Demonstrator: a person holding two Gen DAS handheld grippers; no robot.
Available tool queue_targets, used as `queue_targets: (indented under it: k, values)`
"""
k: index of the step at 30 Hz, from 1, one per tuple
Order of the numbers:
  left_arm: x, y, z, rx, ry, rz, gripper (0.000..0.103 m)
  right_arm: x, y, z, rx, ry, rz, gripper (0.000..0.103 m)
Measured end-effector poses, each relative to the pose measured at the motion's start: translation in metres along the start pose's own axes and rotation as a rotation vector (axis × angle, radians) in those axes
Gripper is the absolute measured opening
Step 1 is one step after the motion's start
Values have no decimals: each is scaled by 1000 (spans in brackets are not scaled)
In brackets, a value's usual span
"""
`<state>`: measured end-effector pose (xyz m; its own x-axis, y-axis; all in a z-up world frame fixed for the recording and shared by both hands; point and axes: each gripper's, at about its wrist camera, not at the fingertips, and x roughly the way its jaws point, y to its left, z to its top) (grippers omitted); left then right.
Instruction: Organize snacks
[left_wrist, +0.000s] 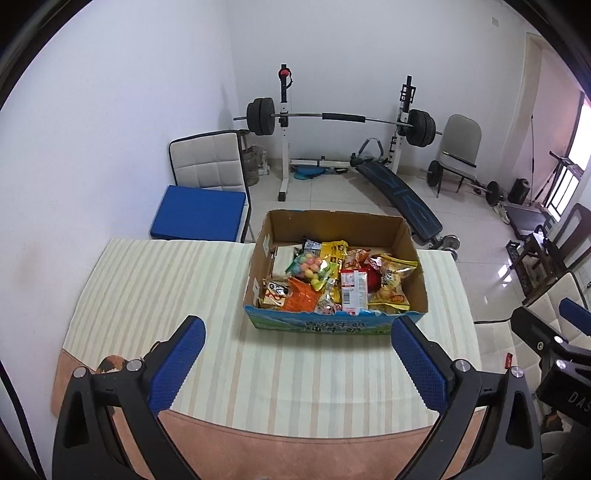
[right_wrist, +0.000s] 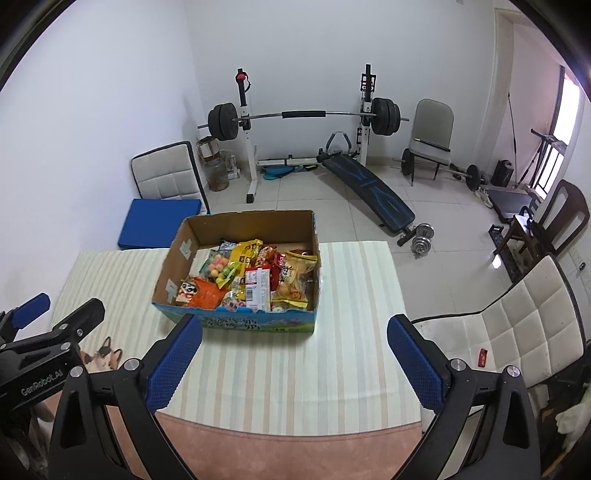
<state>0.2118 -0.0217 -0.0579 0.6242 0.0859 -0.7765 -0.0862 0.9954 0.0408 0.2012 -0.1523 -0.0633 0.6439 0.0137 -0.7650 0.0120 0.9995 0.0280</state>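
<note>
Left gripper (left_wrist: 297, 345) and right gripper (right_wrist: 294, 341) both gape wide and empty above the table's (left_wrist: 155, 280) near edge. Cardboard box (left_wrist: 415, 258) sits at the far edge, snacks (left_wrist: 332, 280) heaped inside. Best to approach from above and single out one top packet, e.g. the yellow bag (left_wrist: 393, 280).

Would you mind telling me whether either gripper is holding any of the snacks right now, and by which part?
Nothing is held. The left gripper and right gripper both stand open and empty above the table, short of the snack box.

Matt corrugated cardboard box (left_wrist: 334, 229) holds glossy plastic snack packets (left_wrist: 391, 284) on a striped cloth (left_wrist: 155, 295).
</note>
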Motion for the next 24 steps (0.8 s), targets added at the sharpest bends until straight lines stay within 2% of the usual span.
queue_targets:
  k: [9, 24]
  values:
    - [18, 5, 9, -4, -5, 20, 103, 20, 4, 11, -5, -7, -22, 102]
    - [31, 3, 15, 23, 0, -2, 103, 34, 0, 9, 12, 12, -34, 103]
